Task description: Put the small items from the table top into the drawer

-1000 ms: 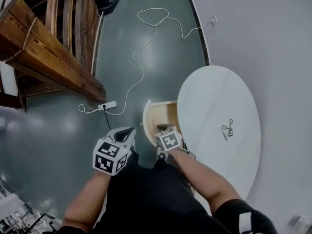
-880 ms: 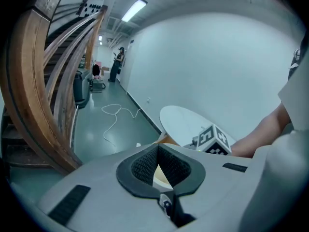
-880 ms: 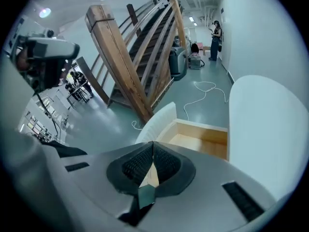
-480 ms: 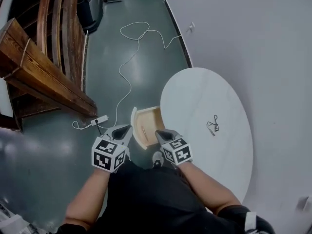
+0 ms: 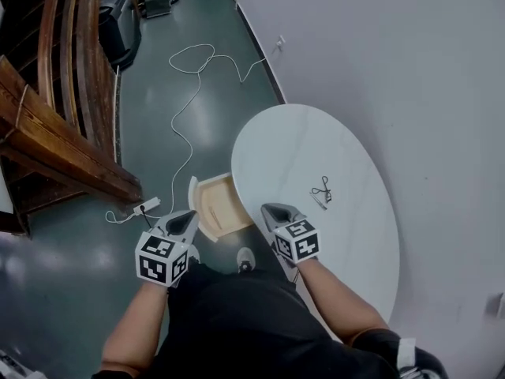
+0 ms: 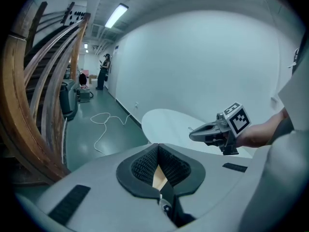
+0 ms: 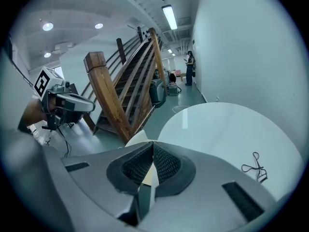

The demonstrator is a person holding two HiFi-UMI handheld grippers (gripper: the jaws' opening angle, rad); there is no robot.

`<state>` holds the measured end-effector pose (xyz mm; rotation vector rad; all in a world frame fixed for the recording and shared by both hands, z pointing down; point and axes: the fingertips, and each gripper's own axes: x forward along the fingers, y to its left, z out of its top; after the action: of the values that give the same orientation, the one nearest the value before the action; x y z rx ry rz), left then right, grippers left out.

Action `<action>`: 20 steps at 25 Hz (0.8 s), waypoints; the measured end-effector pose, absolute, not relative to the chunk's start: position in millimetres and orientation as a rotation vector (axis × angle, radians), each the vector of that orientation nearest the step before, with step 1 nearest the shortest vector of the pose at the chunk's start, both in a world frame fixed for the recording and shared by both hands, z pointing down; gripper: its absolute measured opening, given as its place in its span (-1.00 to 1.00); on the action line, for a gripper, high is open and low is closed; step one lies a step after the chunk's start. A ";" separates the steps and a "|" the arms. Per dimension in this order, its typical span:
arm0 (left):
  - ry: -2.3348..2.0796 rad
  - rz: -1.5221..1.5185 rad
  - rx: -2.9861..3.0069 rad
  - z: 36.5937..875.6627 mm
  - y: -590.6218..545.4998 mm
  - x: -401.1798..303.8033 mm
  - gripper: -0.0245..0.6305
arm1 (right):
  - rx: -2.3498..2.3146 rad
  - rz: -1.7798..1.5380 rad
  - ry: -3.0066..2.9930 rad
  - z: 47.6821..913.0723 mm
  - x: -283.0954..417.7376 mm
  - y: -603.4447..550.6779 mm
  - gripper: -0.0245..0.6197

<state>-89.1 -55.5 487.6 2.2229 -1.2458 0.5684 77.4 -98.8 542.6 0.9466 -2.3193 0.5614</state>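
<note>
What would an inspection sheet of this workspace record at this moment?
Surface: white oval table top, holds one item.
Job's things: small black wire item lying on the table; pale wooden drawer open, visible part bare wood.
Clutter: nothing seen.
Grippers: left gripper and right gripper both shut, empty, near the drawer.
Cables: white cable trailing across the grey-green floor to a white power strip.
Surroundings: brown wooden staircase; white wall.

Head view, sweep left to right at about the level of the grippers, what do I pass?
wooden beams → left gripper → open drawer → right gripper → small dark wire item lying on the table → wall
</note>
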 end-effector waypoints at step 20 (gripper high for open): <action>-1.279 0.630 2.205 485.5 -43.1 -73.6 -0.88 | 1.514 0.579 -1.842 592.3 325.9 -153.9 -0.82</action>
<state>-73.6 -43.1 485.5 2.2053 -1.2790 0.6303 325.9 -153.9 592.3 1.5141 -1.8425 0.5788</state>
